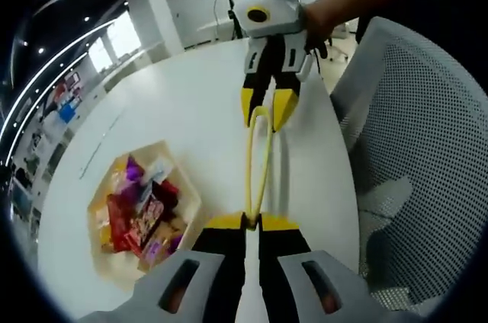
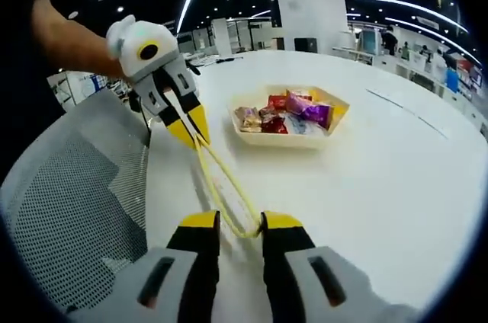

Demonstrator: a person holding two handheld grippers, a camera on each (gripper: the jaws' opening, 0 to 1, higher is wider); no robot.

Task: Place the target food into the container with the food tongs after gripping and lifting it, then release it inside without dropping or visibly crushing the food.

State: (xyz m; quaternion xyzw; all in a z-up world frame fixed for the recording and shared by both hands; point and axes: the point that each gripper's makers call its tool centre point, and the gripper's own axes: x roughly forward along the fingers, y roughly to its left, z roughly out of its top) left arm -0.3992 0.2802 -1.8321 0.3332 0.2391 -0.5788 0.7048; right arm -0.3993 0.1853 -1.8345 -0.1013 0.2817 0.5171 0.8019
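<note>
Thin yellow food tongs (image 1: 248, 171) (image 2: 231, 178) are stretched above the white round table (image 1: 198, 94) (image 2: 381, 186), held at both ends. My left gripper (image 1: 252, 222) (image 2: 192, 131) is shut on the narrow end where the two arms meet. My right gripper (image 2: 242, 222) (image 1: 267, 110) is closed around the rounded loop end. A cream hexagonal tray (image 1: 187, 178) (image 2: 286, 140) holding several wrapped snacks (image 1: 141, 220) (image 2: 293, 113) lies on the table, to one side of the tongs and apart from them.
A white mesh chair (image 1: 412, 148) (image 2: 69, 186) stands at the table's edge close to both grippers. A person's hand (image 1: 335, 11) holds the right gripper and a forearm (image 2: 69, 41) leads to the left one. Office furniture stands far behind.
</note>
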